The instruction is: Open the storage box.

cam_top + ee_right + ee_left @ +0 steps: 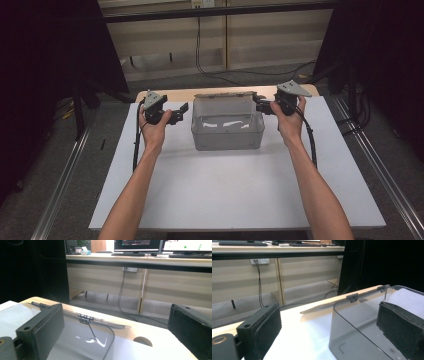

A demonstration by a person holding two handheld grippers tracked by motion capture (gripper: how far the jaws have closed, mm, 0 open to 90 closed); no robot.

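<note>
On the far middle of the table: a clear plastic box (228,125) stood upright, its lid (225,94) swung back behind it on two dark hinges.
Box, left gripper view: near wall (362,335) of see-through plastic; hinge clip (352,297) on the back rim.
Box, right gripper view: curved corner of the rim and one hinge (85,318) seen between the jaws.
Box contents: bare, apart from light glare on the floor of it.
Left gripper (181,113): held in the person's left hand (154,127), just beside the box's left wall, not touching it; jaws stood wide apart, gripping nothing.
Left gripper, own view: right jaw lay in front of the box wall, left jaw over bare table.
Right gripper (259,104): held in the right hand (289,119), at the box's right rear corner; jaws wide apart, nothing between the pads.
Contact, right gripper to box: could not tell from the high view.
Table (240,190): white top with a wooden far edge.
Background: desk with monitors (160,245), cables hanging below.
</note>
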